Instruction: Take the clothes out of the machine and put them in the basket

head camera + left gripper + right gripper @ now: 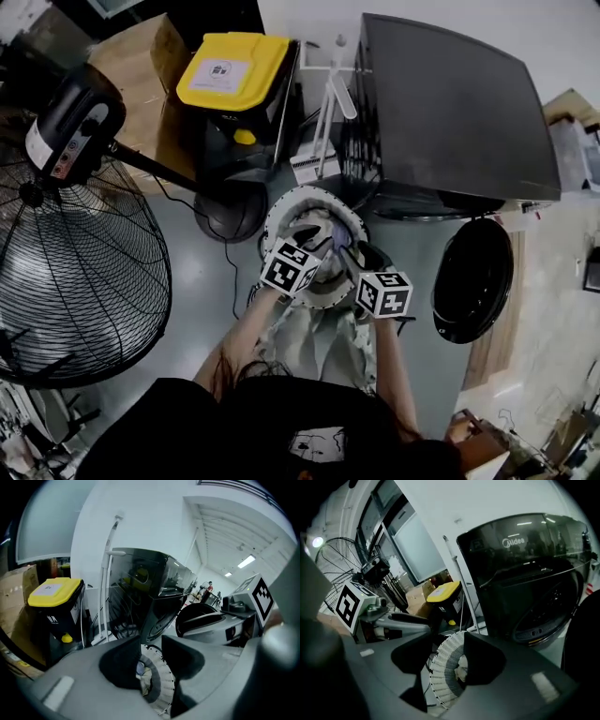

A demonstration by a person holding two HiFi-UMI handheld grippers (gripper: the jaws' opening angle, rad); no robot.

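Grey floor (202, 286), clothes (328, 225) in white basket (279, 214)

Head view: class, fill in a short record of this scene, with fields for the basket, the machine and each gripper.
basket: white, on the floor by the machine, clothes inside
machine: black, door swung open
left gripper: jaws apart, empty, over the basket
right gripper: jaws apart, empty, over the basket
nearby: fan, yellow-lidded bin
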